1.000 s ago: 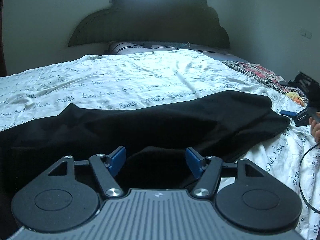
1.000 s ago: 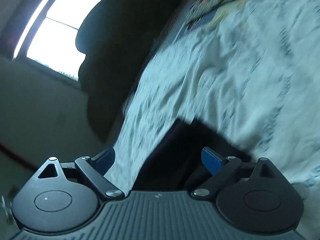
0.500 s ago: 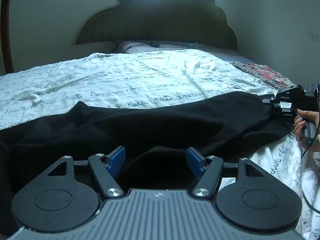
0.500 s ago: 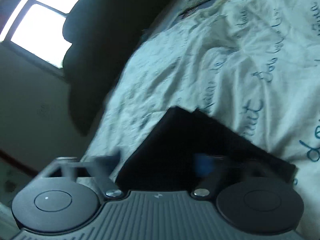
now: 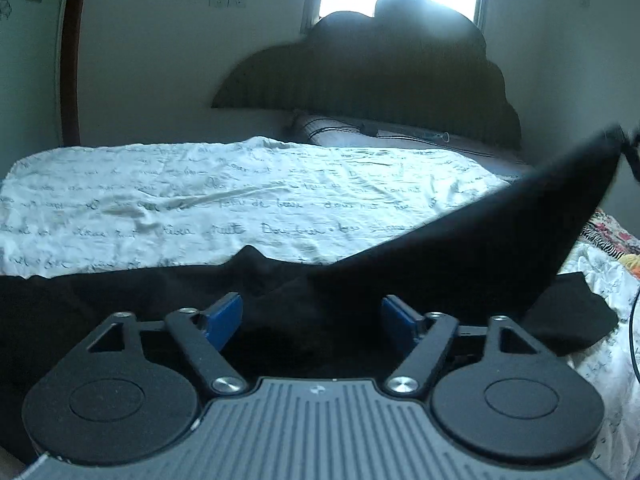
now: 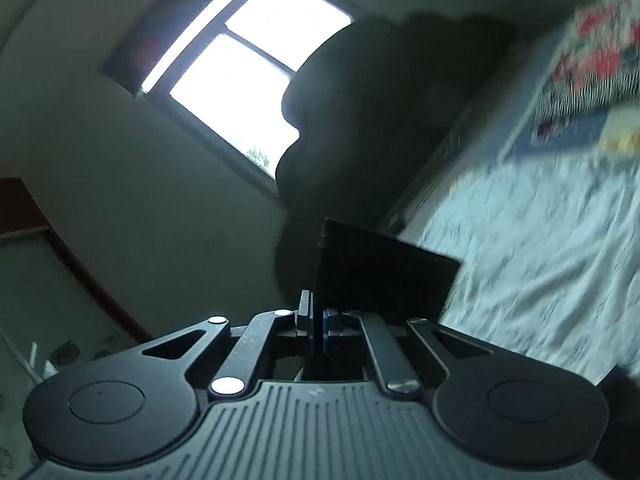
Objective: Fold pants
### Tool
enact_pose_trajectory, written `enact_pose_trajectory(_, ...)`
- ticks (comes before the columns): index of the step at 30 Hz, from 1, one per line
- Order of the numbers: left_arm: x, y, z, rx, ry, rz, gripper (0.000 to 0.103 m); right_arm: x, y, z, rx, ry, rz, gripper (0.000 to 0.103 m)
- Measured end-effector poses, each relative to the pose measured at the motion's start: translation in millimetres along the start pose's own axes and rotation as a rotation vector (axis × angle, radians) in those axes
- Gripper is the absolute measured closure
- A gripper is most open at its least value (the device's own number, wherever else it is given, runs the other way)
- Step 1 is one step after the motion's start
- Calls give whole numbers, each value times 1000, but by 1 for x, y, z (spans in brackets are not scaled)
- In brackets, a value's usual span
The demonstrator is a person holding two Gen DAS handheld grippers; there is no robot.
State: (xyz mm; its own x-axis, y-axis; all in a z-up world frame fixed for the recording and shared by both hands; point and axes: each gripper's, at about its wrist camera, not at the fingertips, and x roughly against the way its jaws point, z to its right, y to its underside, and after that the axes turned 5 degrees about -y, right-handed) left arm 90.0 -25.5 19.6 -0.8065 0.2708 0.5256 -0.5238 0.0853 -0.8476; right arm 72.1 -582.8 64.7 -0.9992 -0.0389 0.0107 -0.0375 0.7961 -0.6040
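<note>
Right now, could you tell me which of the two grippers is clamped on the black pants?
The right gripper: shut on the black fabric pants, lifting one end. The left gripper is open.

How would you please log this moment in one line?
right hand-held gripper: shut on black pants, end lifted | left hand-held gripper: open above pants | bedsheet

The bed (image 5: 248, 184) is covered by a white sheet printed with cursive script. A dark scalloped headboard (image 5: 384, 80) stands at its far edge, with a grey pillow (image 5: 360, 136) lying along that edge. Black pants (image 5: 440, 264) lie across the near edge, one end raised off the sheet toward the right side. A floral and zebra-patterned cloth (image 5: 608, 232) lies at the right edge.
</note>
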Motion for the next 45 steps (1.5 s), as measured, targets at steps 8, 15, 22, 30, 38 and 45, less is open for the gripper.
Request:
enact_pose_trajectory(8,-24,14,0,-60,8,-130,17,38,62,152,-240,423,-192,98)
enact_pose_trajectory(15,-39,22,7,-131,-26,-151,16,24,45,133,-13,472,-297,93)
enact_pose_trajectory(22,-33,18,3,-127,-18,-132,16,59,44,81,225,669,-27,83)
enact_pose_trajectory(30,-42,36,26,-288,-45,-188,19,4,68,141,-49,400,-375,47)
enact_pose_trajectory(38,-25,18,17,-161,14,-121,15,79,65,102,-35,377,-231,24)
enact_pose_trajectory(45,-28,23,19,-169,1,-139,15,72,86,147,-203,450,-205,31)
